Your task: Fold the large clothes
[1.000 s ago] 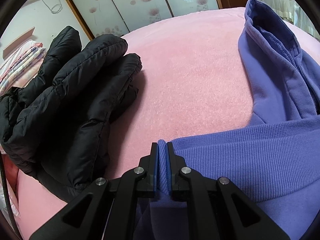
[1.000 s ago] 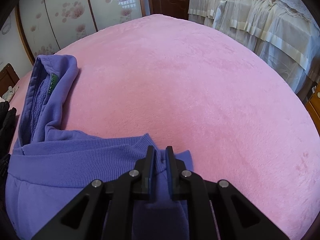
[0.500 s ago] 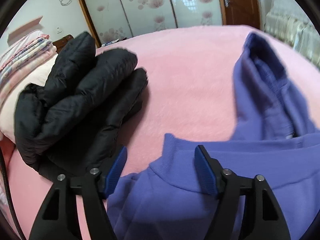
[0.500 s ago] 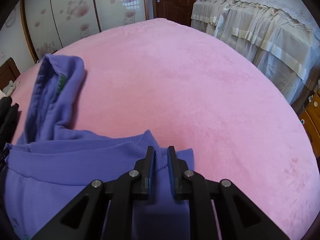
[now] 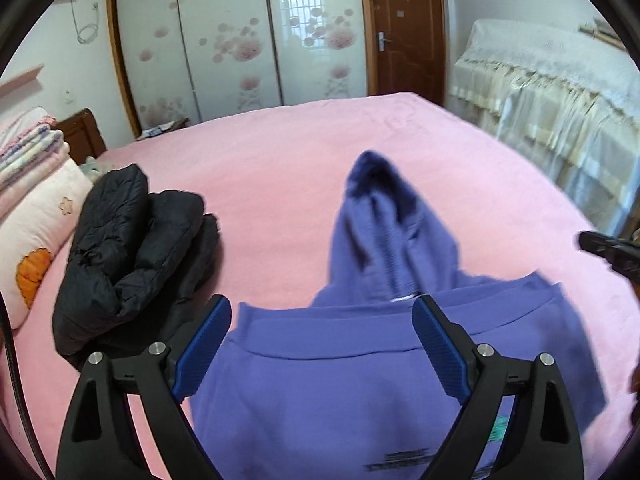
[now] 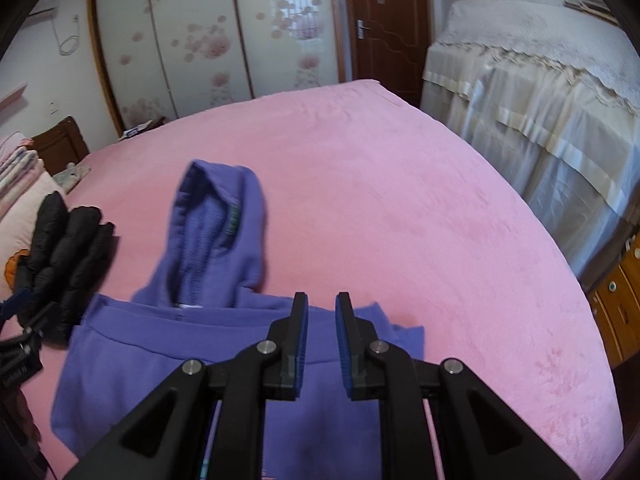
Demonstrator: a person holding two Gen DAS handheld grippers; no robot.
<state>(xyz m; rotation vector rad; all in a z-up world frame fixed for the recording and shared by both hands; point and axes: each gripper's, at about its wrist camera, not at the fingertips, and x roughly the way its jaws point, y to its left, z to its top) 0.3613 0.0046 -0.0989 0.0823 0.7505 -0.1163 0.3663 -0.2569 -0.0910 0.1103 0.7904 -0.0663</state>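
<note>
On the bed: we see the purple hoodie (image 5: pixel 340 384) lying on the pink bed (image 5: pixel 280 184), near its front edge, hood (image 6: pixel 218 232) pointing toward the far edge.
Long axis: we read it running from us out to the hood.
Left hand-held gripper (image 5: pixel 322 344): released, jaws wide, above the folded body.
Right hand-held gripper (image 6: pixel 320 340): parted narrowly, holding nothing, over the body's right side; we judge both about equally near.
Left of the hoodie: black puffer jacket (image 5: pixel 128 248), just beside it, and a pillow (image 5: pixel 32 256).
Obstruction: we see none over the hood.
</note>
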